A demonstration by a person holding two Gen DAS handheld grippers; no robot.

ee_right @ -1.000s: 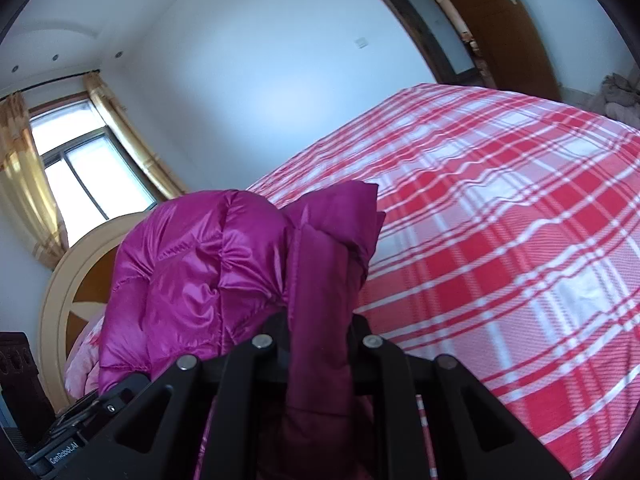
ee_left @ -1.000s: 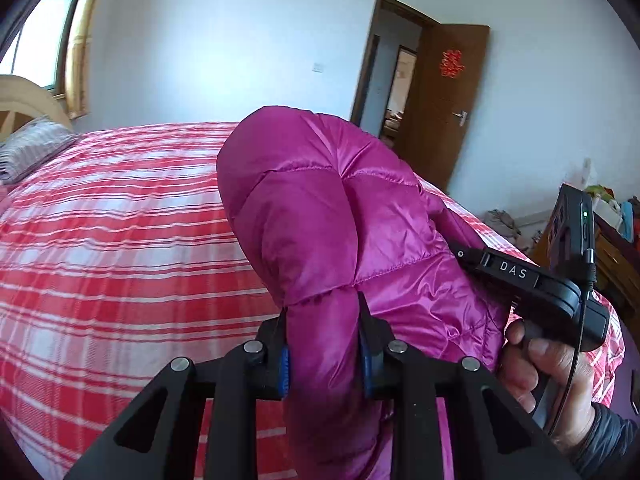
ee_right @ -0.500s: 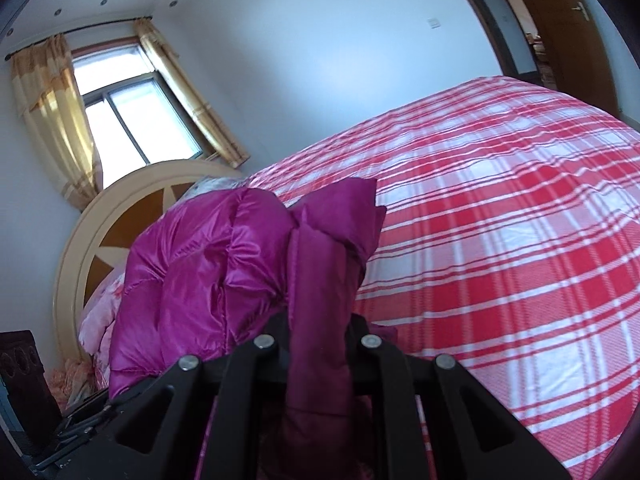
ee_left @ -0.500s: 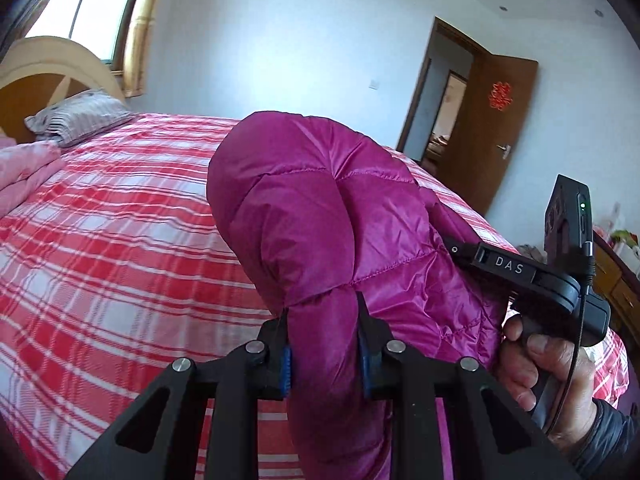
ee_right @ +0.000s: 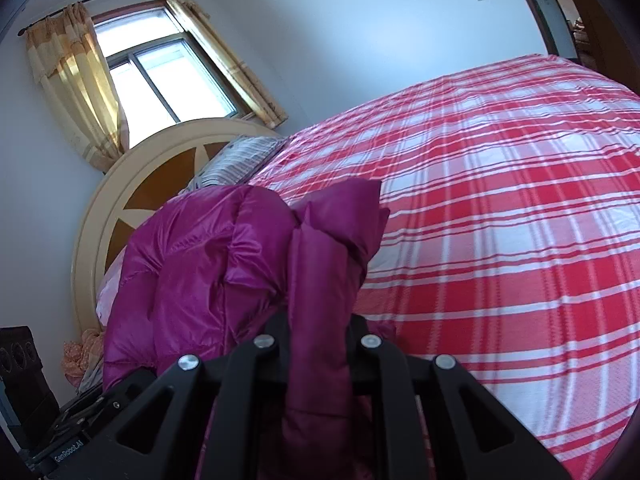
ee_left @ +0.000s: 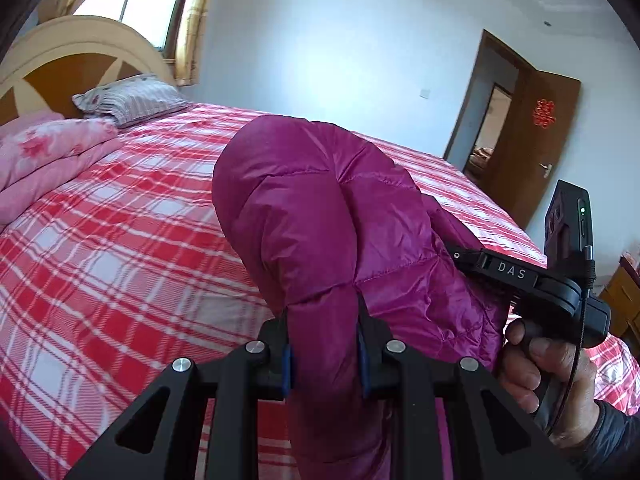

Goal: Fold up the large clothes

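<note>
Magenta puffer jacket (ee_left: 320, 216) hangs bunched above the red plaid bed (ee_left: 120, 248), lifted clear near its side edge. Left gripper (ee_left: 324, 356) fingers pinch one fold of it; right gripper (ee_right: 320, 344) fingers clamp another fold.

1. Daylight enters through the window (ee_right: 160, 76) in the upper left, blown out to white.
2. The white wall (ee_left: 340, 40) glows softly; the jacket (ee_left: 320, 216) shows faint sheen.
3. Fisheye bends straight lines; dark vignette fills the corners.
4. Focus is sharp throughout.
</note>
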